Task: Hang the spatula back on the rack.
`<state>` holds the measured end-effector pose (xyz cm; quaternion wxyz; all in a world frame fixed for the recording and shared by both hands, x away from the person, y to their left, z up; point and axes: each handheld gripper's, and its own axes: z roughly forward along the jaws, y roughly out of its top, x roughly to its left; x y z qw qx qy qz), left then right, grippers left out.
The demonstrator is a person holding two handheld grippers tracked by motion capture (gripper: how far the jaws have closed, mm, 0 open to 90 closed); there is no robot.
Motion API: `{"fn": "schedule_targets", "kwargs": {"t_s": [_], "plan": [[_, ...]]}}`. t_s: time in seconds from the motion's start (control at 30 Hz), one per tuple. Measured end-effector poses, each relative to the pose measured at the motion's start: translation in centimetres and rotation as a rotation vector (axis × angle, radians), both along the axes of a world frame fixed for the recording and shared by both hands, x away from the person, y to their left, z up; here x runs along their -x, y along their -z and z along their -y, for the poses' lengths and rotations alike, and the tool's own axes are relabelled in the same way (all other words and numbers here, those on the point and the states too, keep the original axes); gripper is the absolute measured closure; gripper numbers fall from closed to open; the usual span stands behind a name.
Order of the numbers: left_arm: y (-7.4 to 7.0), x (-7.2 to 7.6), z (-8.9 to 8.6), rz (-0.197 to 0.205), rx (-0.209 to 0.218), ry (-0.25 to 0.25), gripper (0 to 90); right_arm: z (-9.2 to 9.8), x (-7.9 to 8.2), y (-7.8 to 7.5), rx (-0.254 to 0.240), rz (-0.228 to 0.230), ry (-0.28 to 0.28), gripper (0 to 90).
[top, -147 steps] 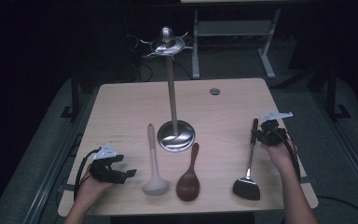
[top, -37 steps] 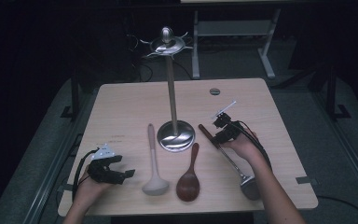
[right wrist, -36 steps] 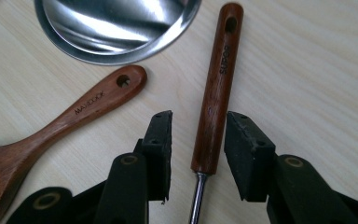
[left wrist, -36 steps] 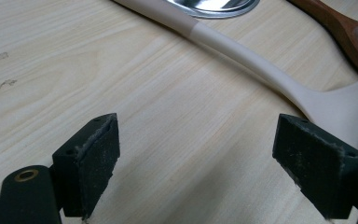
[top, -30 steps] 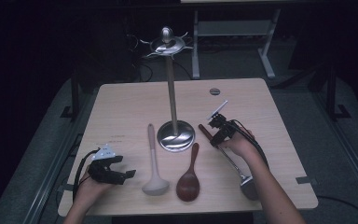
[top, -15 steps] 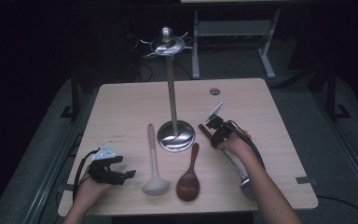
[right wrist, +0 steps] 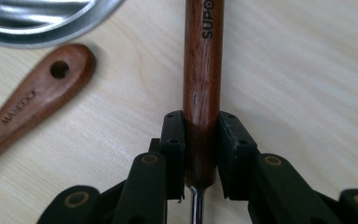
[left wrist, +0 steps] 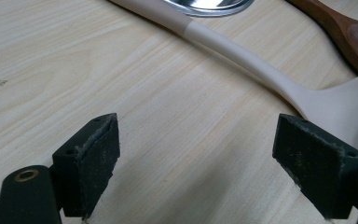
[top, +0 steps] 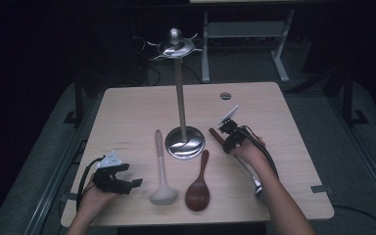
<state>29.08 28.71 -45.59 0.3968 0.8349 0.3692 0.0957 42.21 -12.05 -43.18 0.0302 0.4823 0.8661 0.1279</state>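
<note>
My right gripper (top: 230, 131) (right wrist: 200, 154) is shut on the dark wooden handle (right wrist: 201, 70) of a spatula (top: 247, 169), low over the table just right of the stand's base. The handle's tip (top: 213, 133) points toward the base, and my forearm covers the spatula's head. The metal utensil stand (top: 178, 88) rises from a round base (top: 184, 143) (right wrist: 42, 18), with hooks at its top. A cream ladle (top: 161, 169) (left wrist: 261, 70) and a brown wooden spoon (top: 199, 186) (right wrist: 32, 107) lie flat in front of the base. My left gripper (top: 117, 180) (left wrist: 196, 168) rests open at the front left, its jaws facing the ladle's bowl.
The wooden table (top: 127, 112) has a small round grommet (top: 225, 96) near its far edge. Dark floor and a metal frame (top: 245, 34) lie behind the table.
My right gripper has carried the spatula's handle left and forward toward the stand's base, swinging the spatula to a slant. The left gripper has stayed put.
</note>
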Motion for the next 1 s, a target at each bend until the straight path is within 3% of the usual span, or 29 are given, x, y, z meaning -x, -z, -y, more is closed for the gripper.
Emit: {"fn": "schedule_targets", "kwargs": {"t_s": [0.33,0.67,1.0], "plan": [[0.0,0.0,0.0,0.0,-0.009,0.003,14.4,1.2,0.8,-2.2,-0.083,0.09,-0.001,73.8],[0.0,0.0,-0.1,0.007,-0.001,-0.005,14.4,2.9,1.9,-4.7,-0.155,0.23,0.001,73.9],[-0.1,0.1,-0.2,0.012,-0.003,-0.01,14.4,5.6,3.5,-7.6,-0.306,0.38,-0.016,73.9]]}}
